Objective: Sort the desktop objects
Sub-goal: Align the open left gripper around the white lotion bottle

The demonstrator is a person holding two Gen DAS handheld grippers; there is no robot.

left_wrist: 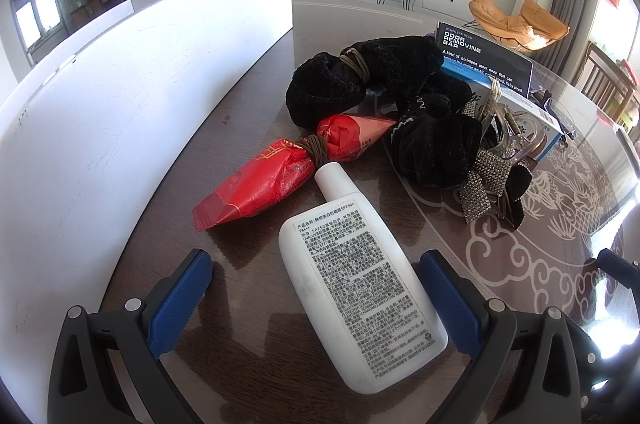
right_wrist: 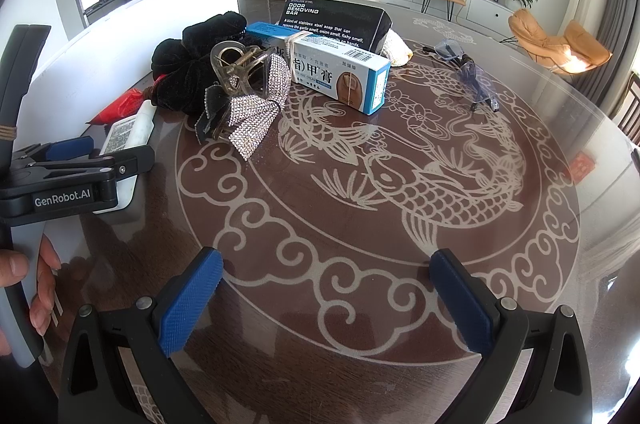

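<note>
Left blue-padded gripper [left_wrist: 314, 298] wide open straddling flat white plastic sunscreen bottle [left_wrist: 356, 292], pads clear of it, red foil packet [left_wrist: 272, 176] at 11 o'clock; right blue-padded gripper [right_wrist: 326, 298] wide open, empty over patterned glass-topped table [right_wrist: 400, 264].

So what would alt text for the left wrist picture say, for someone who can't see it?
A white bottle with printed text lies flat on a dark table between the open blue fingers of the left tool. Behind it lie a red packet, black scrunchies and a boxed odor removing bar.
</note>
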